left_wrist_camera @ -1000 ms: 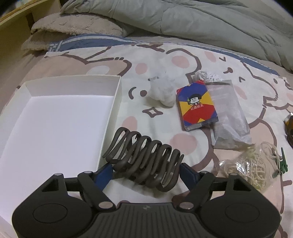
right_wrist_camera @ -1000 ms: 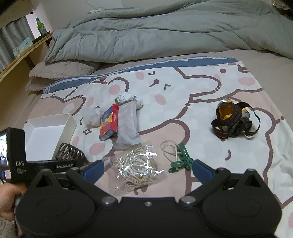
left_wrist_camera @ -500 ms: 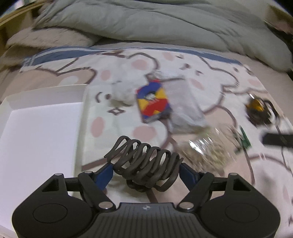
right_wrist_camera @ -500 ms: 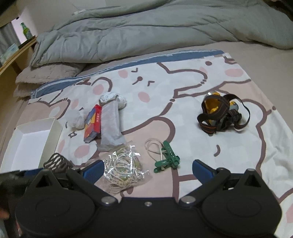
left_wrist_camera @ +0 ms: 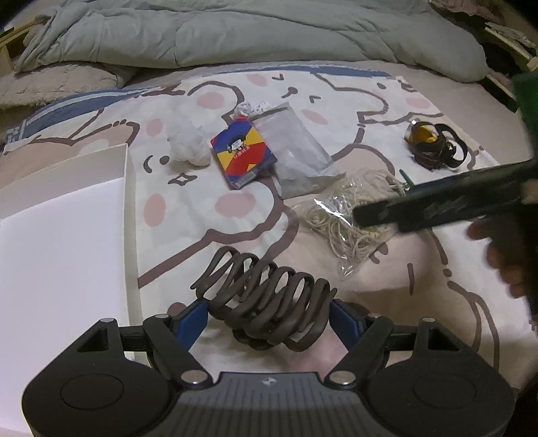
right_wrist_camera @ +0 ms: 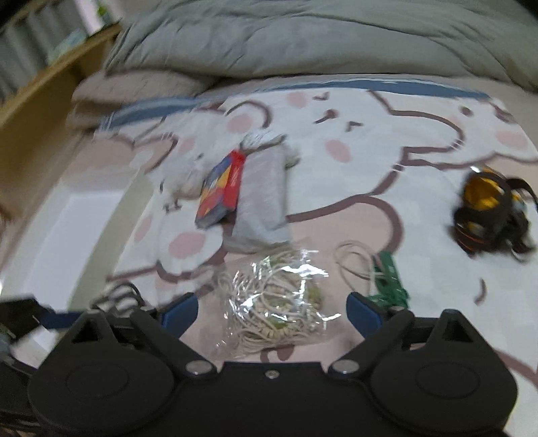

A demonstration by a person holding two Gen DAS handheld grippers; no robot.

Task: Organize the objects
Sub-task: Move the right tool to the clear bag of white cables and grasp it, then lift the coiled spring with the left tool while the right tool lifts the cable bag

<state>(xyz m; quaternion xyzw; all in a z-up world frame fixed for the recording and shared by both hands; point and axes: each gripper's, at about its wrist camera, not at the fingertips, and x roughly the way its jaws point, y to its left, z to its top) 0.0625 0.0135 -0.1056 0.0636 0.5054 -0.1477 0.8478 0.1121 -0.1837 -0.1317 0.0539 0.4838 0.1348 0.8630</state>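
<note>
My left gripper is shut on a dark coiled wire holder and holds it just right of the white box. My right gripper is open, its jaws on either side of a clear bag of rubber bands, which also shows in the left wrist view. A colourful card box, a grey pouch, a white crumpled wad, a green clip and a headlamp with straps lie on the bed sheet.
A grey duvet and a pillow lie at the back. A wooden shelf stands at the left. The right gripper's body and the hand cross the right side of the left wrist view.
The right gripper has moved forward and down over the bag of rubber bands. The left gripper has swung right with the coiled holder, away from the white box.
</note>
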